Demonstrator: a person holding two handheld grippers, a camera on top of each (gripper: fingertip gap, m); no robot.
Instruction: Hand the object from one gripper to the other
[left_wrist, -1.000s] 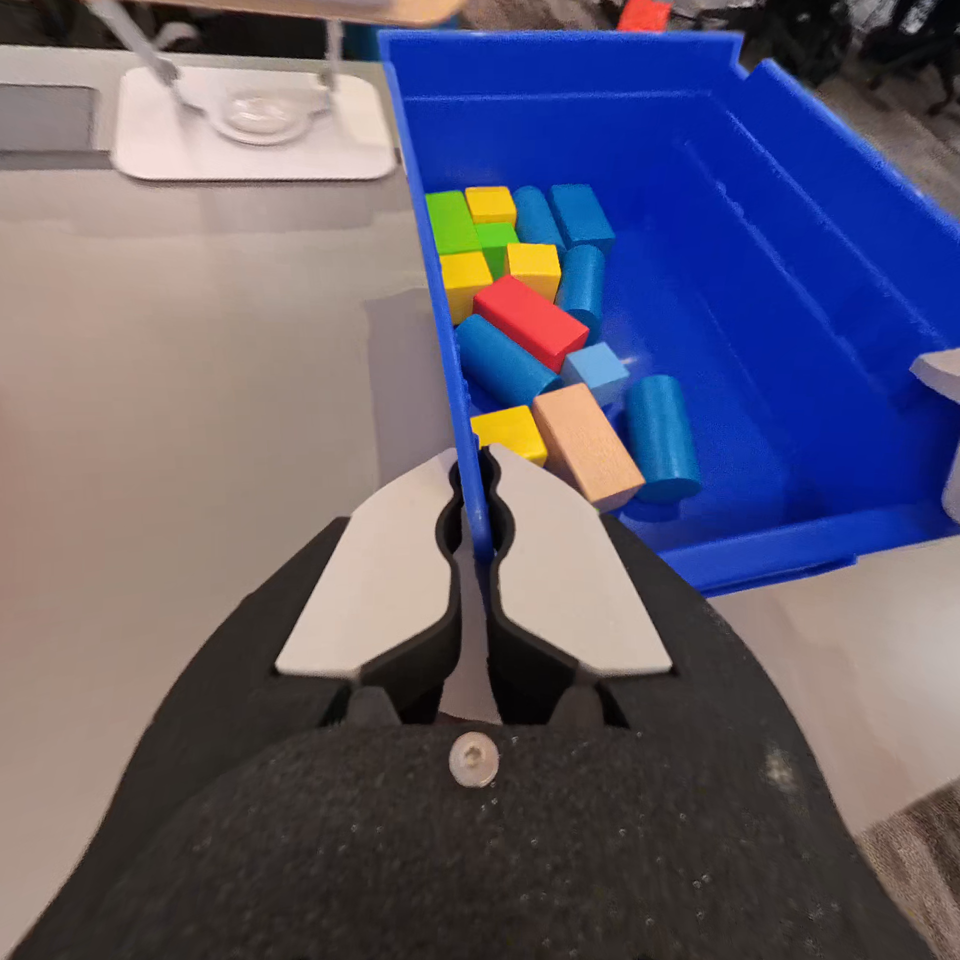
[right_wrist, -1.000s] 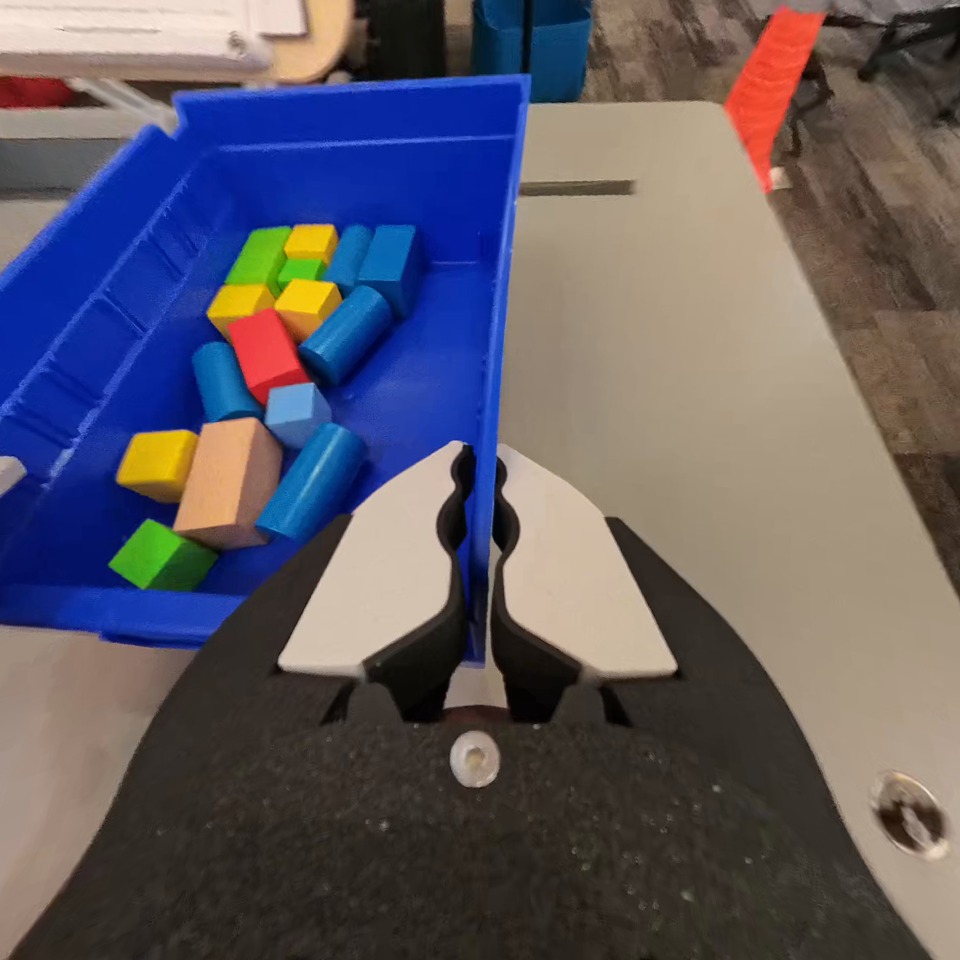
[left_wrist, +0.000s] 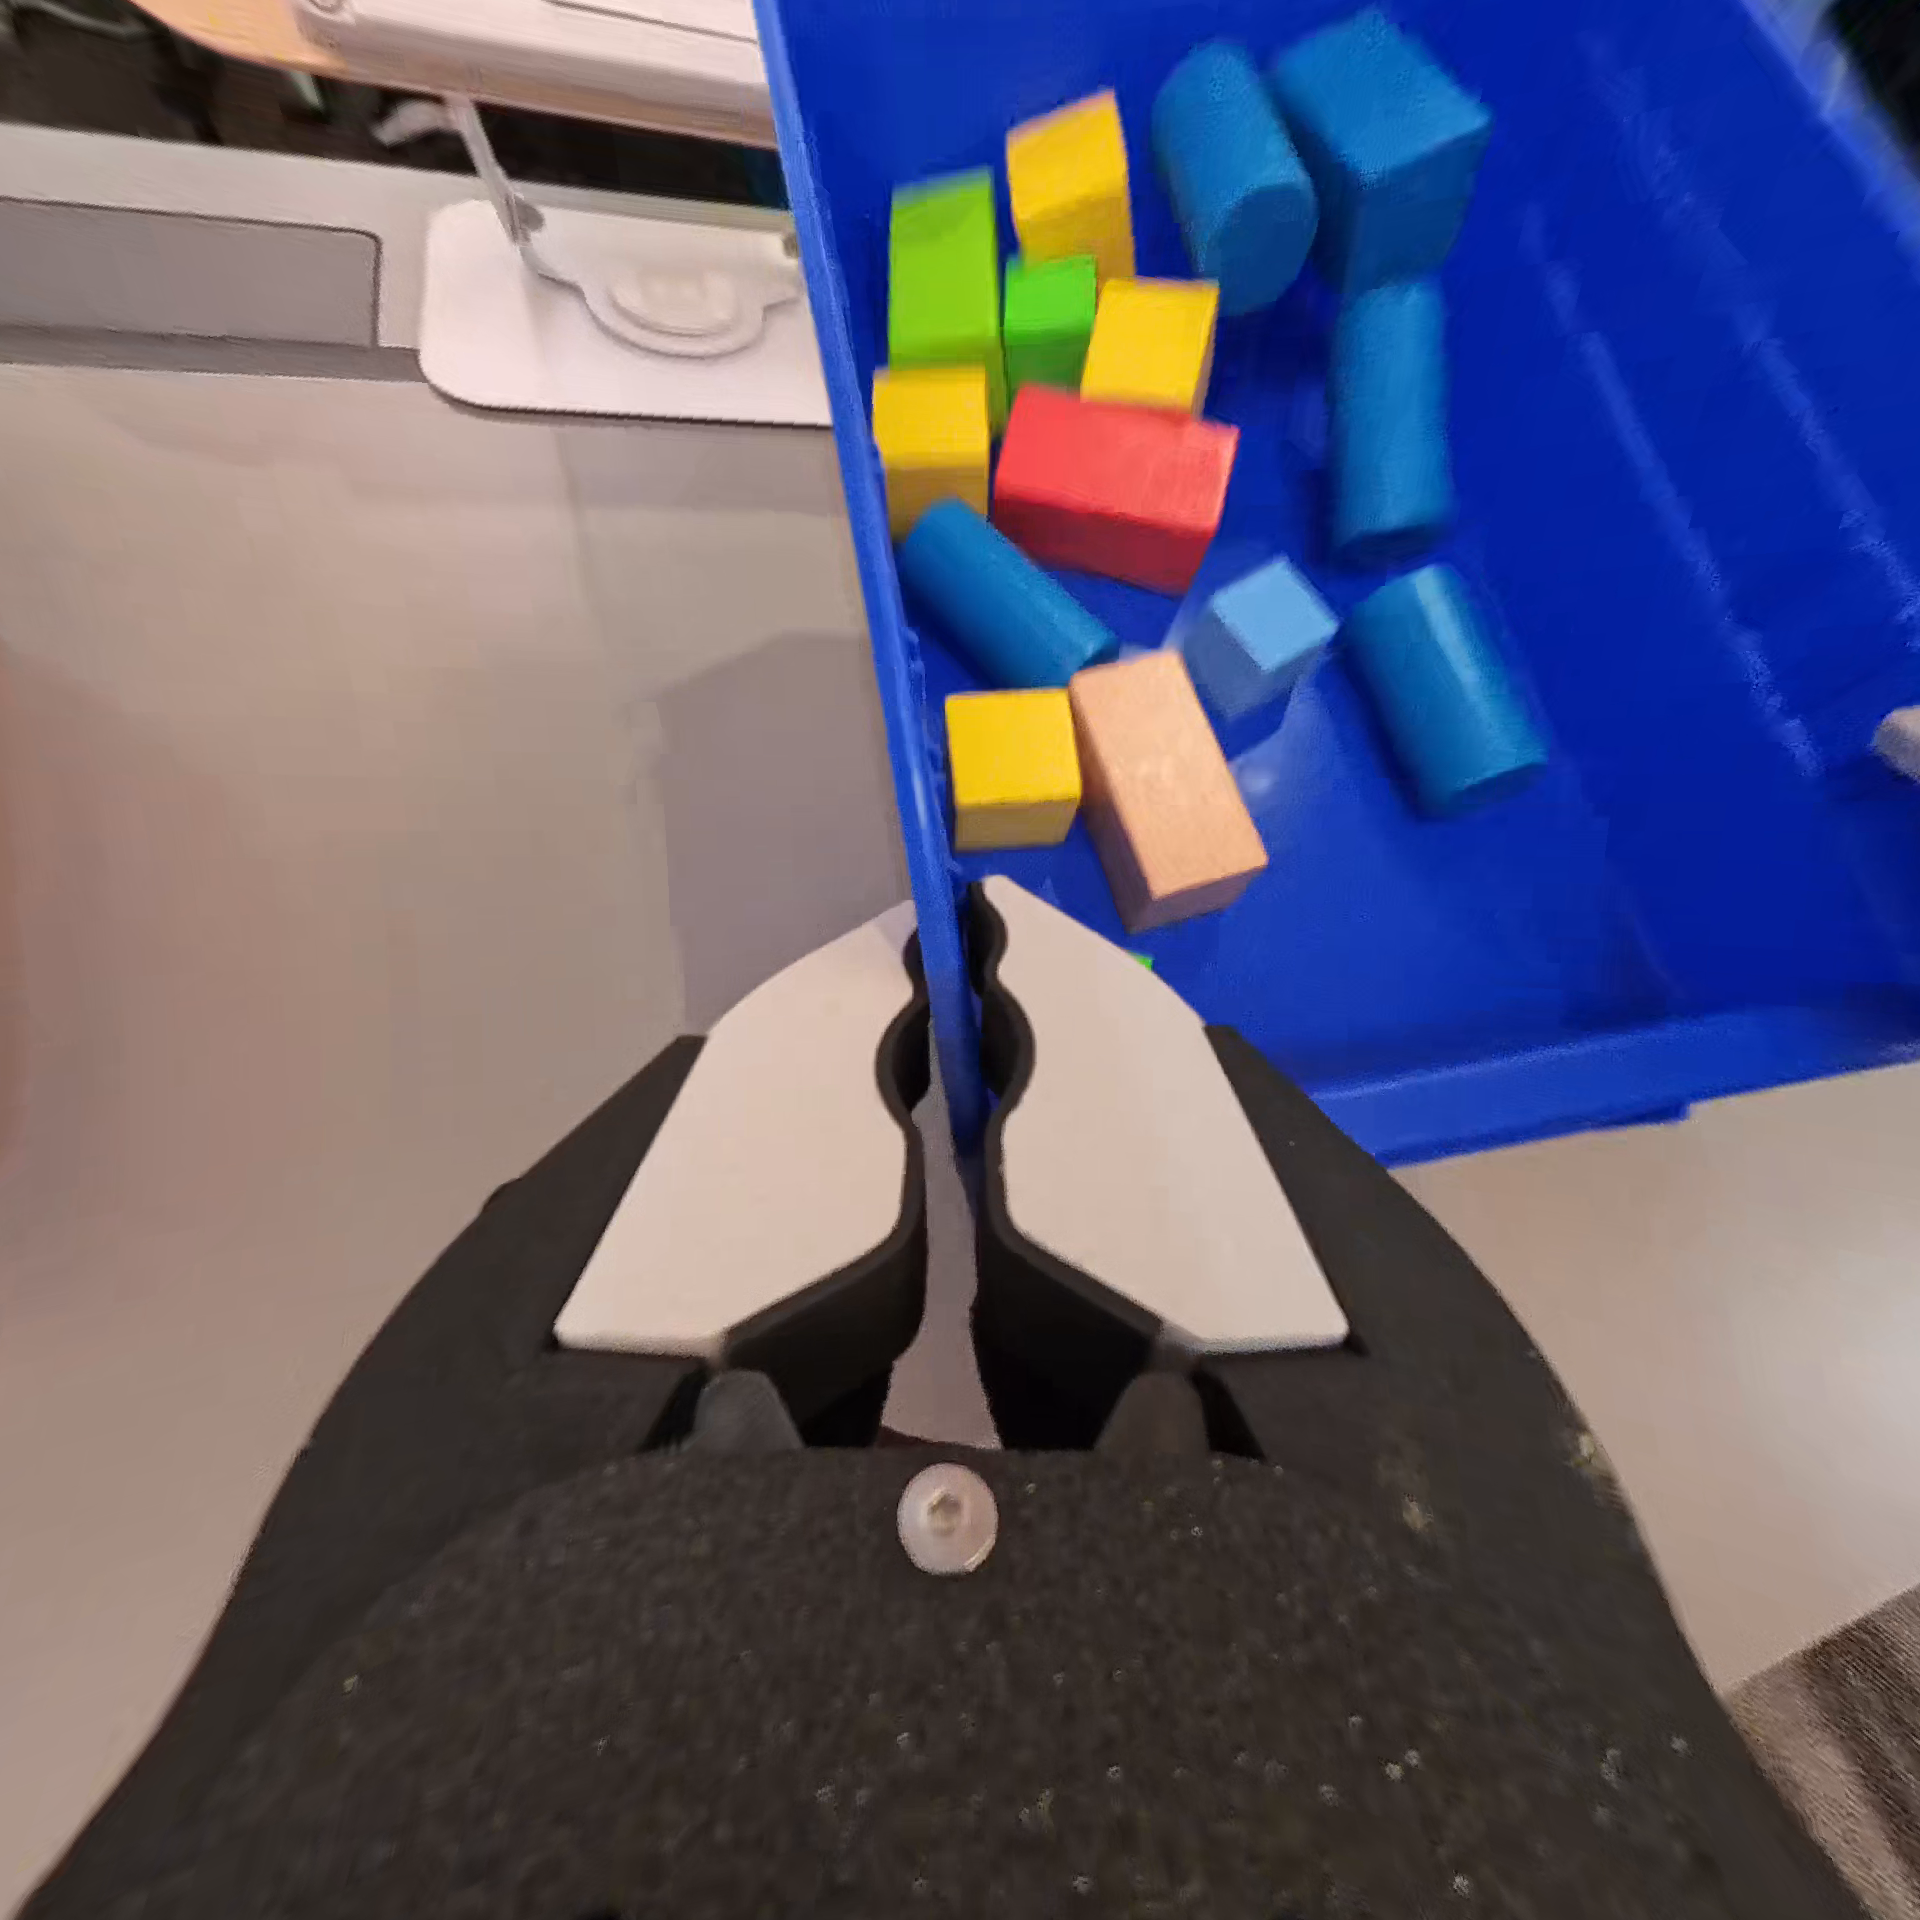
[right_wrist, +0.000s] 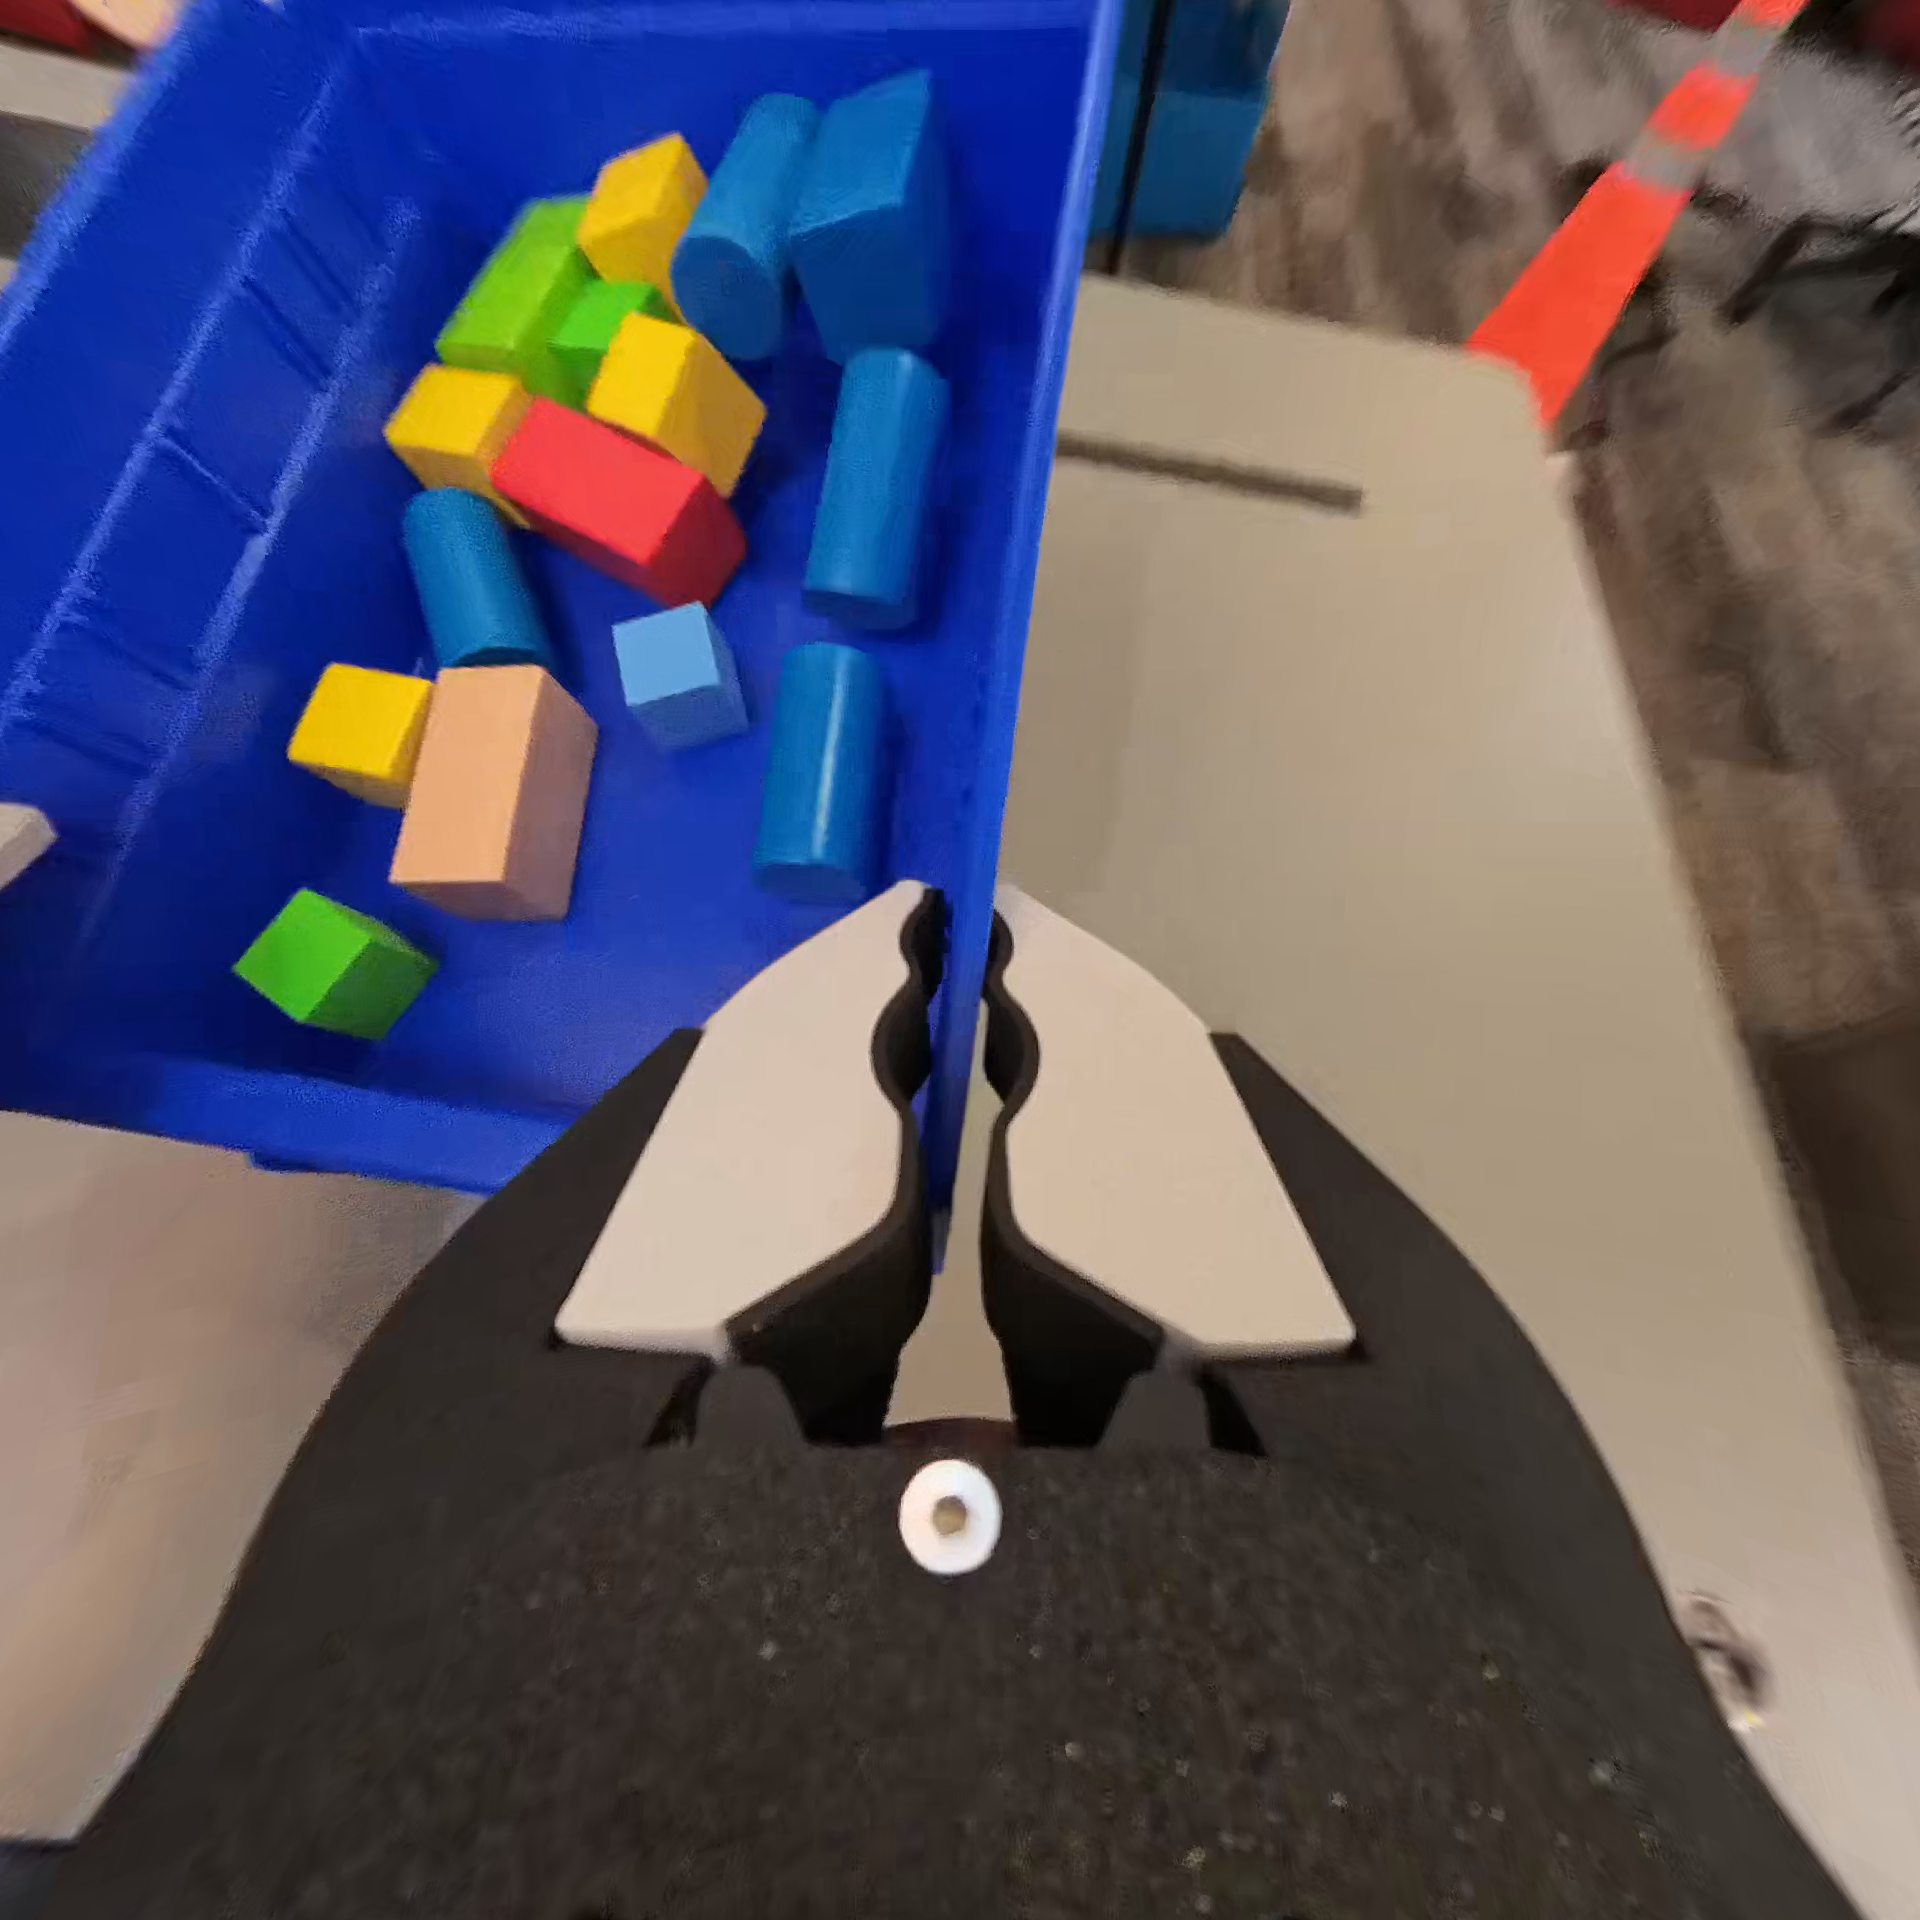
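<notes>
The blue bin (left_wrist: 1714, 520) sits tipped over the grey table (left_wrist: 364, 831), gripped on both long walls at once. Inside it, loose wooden blocks crowd toward the far end: a red block (right_wrist: 623, 499) in the middle of the pile, yellow cubes and green pieces packed behind it, blue cylinders scattered around. Nearer the front lie a tan block (right_wrist: 494, 795) touching a yellow cube (right_wrist: 358, 727), a light blue cube (right_wrist: 675, 670) beside them, and a green cube (right_wrist: 332, 966) alone by the near wall. The picture is smeared with motion blur, blocks included.

Beyond the bin on the left, a white stand base (left_wrist: 613, 312) rests on the table, just beside the bin's wall. On the right, an orange-red strip (right_wrist: 1621, 218) crosses the carpet past the table's edge.

Now the tools. The left gripper (left_wrist: 948, 920) is clamped on the bin's left wall, jaws pressed nearly together with only the thin plastic between them. The right gripper (right_wrist: 961, 914) pinches the opposite wall the same way, one finger inside the bin, one outside. A grey fingertip of each shows at the far edge of the other's view.
</notes>
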